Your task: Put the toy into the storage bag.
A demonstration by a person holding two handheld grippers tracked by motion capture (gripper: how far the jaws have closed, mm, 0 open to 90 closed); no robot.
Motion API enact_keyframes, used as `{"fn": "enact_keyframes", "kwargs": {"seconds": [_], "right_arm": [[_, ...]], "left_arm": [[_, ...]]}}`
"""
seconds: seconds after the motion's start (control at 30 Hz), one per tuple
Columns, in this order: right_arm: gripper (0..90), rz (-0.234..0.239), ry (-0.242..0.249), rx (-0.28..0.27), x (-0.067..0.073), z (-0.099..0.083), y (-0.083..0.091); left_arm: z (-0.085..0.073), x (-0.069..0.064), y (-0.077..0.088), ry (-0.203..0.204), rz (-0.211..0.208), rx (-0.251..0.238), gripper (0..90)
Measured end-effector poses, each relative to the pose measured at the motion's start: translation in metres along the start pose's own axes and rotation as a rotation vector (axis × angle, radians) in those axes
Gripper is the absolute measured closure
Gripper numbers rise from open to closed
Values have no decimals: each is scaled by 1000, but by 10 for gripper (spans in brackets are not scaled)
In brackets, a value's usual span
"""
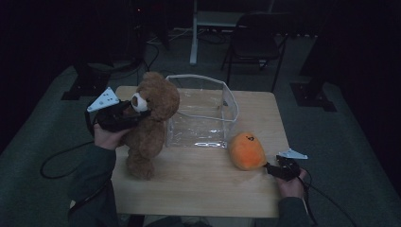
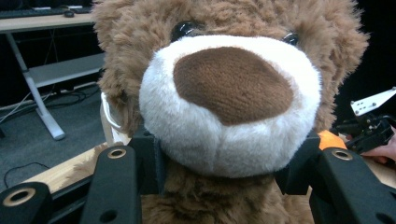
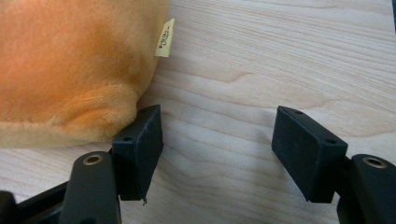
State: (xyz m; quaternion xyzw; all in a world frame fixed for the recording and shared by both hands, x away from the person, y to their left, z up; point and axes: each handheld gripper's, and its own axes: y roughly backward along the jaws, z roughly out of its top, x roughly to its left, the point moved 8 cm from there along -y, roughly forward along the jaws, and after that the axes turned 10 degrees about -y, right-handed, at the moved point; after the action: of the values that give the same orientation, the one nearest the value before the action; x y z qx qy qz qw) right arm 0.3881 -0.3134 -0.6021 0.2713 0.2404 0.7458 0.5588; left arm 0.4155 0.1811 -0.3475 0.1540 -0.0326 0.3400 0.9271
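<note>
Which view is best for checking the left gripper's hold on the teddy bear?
Left gripper view: the teddy bear shows close up, its white muzzle squeezed between the left gripper pads. The high view gives the whole bear upright on the table, small and dim. The right gripper view looks at an orange plush instead.

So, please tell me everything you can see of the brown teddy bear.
The teddy bear is shaggy brown plush with a white muzzle, dark brown nose and glossy black eyes. It sits upright at the left of the wooden table, beside the clear box. The left gripper clamps its muzzle between both fingers.
</note>
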Motion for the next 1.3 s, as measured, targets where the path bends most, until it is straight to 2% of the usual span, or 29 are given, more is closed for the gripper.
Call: {"fn": "enact_keyframes", "kwargs": {"seconds": [0.77, 1.3], "right_arm": [[329, 0, -1, 1, 0, 0, 0], [329, 1, -2, 1, 0, 0, 0]], "left_arm": [[29, 8, -5, -14, 0, -39, 462], [44, 13, -16, -29, -5, -38, 462]]}}
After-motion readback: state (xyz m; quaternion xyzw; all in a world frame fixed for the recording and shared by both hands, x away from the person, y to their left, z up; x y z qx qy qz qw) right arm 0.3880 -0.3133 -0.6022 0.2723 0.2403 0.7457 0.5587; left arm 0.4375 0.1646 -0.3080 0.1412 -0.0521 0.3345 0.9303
